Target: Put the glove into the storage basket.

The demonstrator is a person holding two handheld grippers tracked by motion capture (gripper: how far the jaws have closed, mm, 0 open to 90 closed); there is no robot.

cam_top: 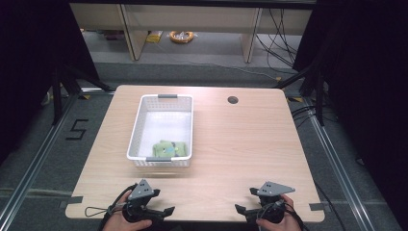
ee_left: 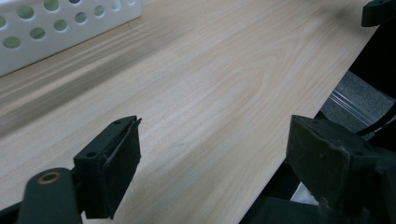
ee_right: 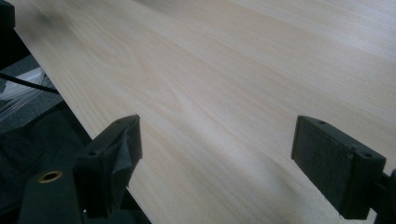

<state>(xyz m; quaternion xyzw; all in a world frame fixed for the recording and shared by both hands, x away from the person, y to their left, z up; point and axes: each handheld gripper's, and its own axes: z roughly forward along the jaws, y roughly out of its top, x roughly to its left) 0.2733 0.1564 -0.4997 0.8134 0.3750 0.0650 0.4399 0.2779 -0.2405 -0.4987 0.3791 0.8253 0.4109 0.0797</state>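
Tabletop: pale wood grain, round cable hole toward the far right.

White basket: perforated walls, grey handles at both short ends, left of centre, long side running away from the person. Its perforated wall also sits at the top left corner of the left gripper view.

Green soft toy: lying inside the basket at its near end, against the near wall.

Left hand-held gripper: at the near edge, left side, jaws spread wide over bare wood, nothing between them.

Right hand-held gripper: near edge, right side, jaws spread wide, nothing between them. Both are well apart from the basket.
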